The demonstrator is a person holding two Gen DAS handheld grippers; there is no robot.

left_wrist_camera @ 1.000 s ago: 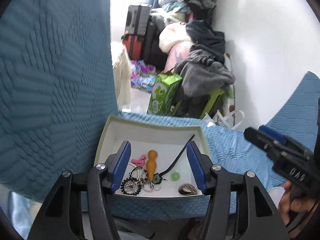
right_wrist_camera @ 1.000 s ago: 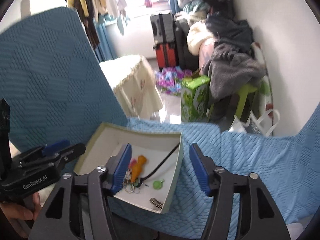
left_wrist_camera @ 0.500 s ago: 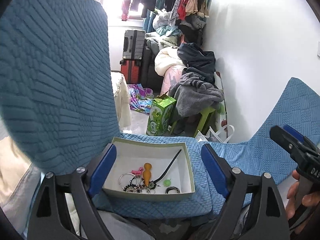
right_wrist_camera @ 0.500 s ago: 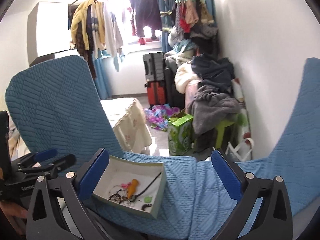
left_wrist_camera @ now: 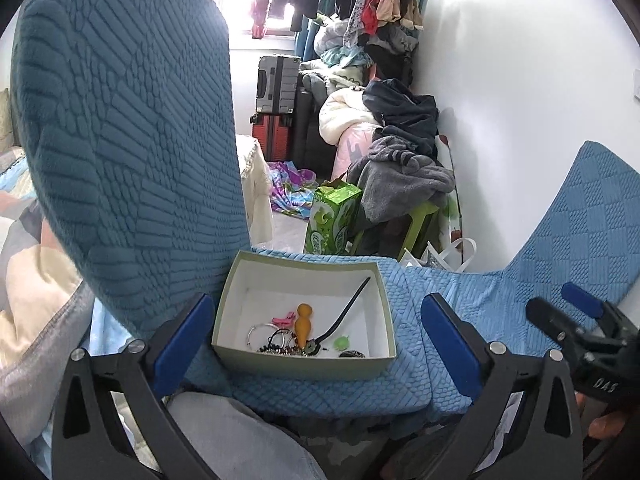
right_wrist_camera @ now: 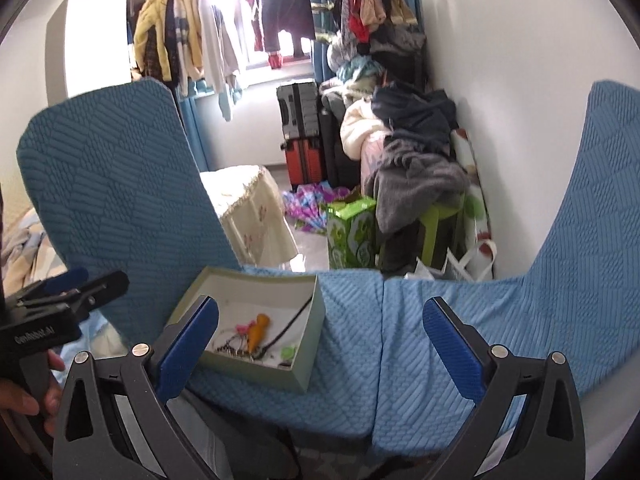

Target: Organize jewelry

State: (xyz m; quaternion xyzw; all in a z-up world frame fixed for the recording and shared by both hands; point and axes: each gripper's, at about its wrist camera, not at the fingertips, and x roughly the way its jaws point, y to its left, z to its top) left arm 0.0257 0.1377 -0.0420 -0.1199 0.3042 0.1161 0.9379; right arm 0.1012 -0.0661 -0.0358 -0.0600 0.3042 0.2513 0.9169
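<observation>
Pale green cardboard box (left_wrist_camera: 304, 364), matt, white inside; blue quilted cloth cover (left_wrist_camera: 404, 384), rough; black plastic gripper arms with ribbed blue pads (left_wrist_camera: 450, 338).

Cluttered home bedroom, hanging clothes (right_wrist_camera: 188, 40), suitcases (left_wrist_camera: 278, 108), laundry pile (left_wrist_camera: 404, 152)

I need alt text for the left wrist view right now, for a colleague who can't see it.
An open box of jewelry sits on a blue quilted cushion, framed by the left gripper, whose jaws have just been opening and hold nothing. Inside lie an orange gourd-shaped charm, rings, a beaded bracelet and a black hair stick. The right gripper shows at far right.
</observation>
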